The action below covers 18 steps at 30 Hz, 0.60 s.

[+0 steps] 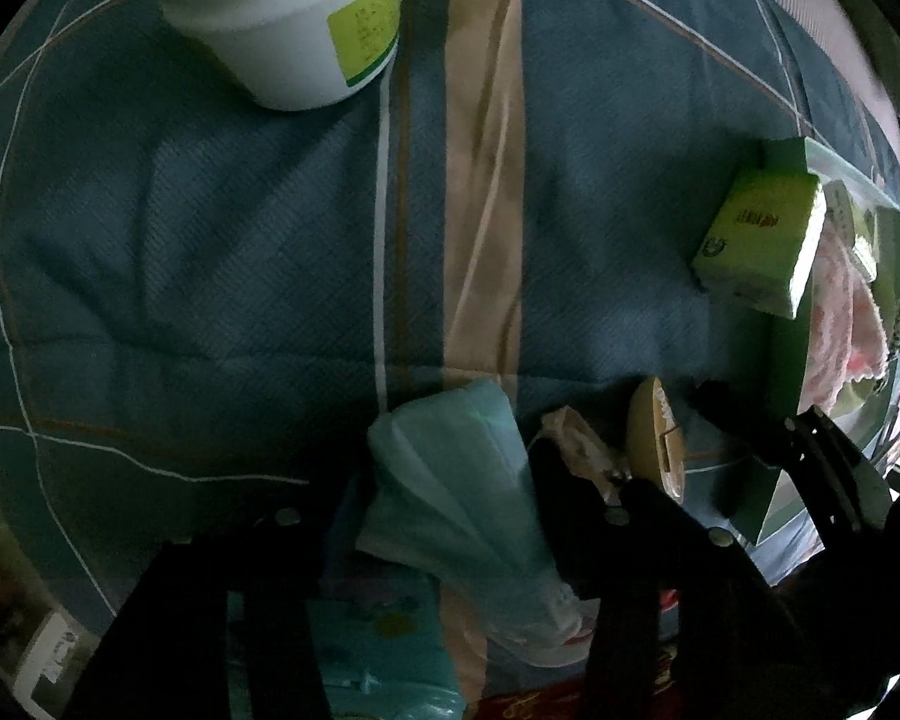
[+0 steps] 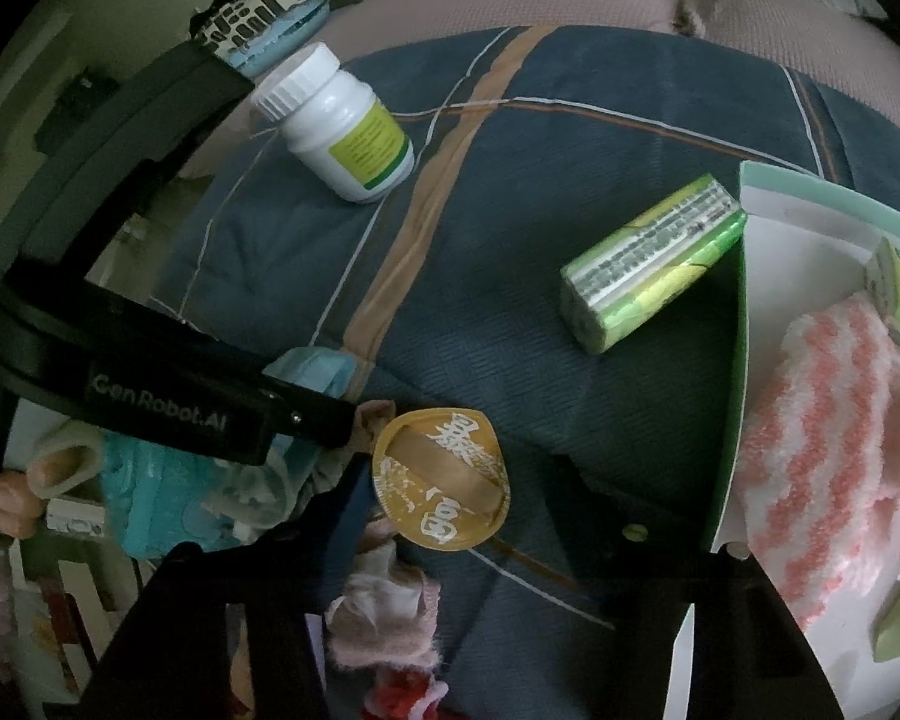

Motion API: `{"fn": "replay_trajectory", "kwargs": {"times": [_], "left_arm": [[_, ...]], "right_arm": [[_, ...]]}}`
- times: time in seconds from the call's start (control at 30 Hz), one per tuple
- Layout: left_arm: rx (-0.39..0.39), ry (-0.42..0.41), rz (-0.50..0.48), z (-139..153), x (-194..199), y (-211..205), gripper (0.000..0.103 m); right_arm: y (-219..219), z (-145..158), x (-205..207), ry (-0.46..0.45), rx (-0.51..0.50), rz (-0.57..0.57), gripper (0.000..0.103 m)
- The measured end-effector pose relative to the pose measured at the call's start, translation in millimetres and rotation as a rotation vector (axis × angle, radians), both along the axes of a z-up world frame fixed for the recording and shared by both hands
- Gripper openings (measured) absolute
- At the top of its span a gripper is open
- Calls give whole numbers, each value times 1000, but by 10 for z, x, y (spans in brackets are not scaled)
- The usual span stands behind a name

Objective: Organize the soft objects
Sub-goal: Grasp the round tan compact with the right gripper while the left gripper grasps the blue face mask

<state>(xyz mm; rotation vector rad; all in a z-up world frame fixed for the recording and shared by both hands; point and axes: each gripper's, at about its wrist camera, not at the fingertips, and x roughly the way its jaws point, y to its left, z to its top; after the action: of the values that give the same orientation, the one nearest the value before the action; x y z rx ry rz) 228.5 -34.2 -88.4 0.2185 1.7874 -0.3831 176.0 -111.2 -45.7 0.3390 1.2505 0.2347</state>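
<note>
We hold the folded blue mask [image 1: 468,498] in our left claw [image 1: 450,546], its length running along the fingers (right claw [image 2: 450,516] gapes nearer), tray [image 2: 744,360] rightward on the bed [image 2: 510,276].

A dark blue-grey bedspread [image 2: 510,324] with a wide tan stripe and thin white and orange lines fills both views. Ahead and left of the right gripper lies a white bottle [image 2: 336,126] with a yellow-green label. Ahead and right of it, a tissue pack [image 2: 648,264] is bright green with white panels of dark print. Further right, a white tray [image 2: 750,228] with a mint-green rim holds a fluffy cloth [image 2: 834,450] in white and coral-pink zigzags. Just ahead, a golden-tan round charm [image 2: 441,480] bears white characters. Between the left gripper's fingers sits a pale teal mask [image 1: 462,492].
</note>
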Motion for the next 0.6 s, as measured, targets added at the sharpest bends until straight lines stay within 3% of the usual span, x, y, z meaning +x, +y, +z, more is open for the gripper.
{"fn": "replay_trajectory", "kwargs": {"times": [0.33,0.6], "left_arm": [[-23,-42,59,120,112,206,47],[-25,-44,62,130,55,255,46]], "right_arm": [[-95,118,-57,-29,23,-3,37],[-272,196,-100,-45,-32,-54,35]]}}
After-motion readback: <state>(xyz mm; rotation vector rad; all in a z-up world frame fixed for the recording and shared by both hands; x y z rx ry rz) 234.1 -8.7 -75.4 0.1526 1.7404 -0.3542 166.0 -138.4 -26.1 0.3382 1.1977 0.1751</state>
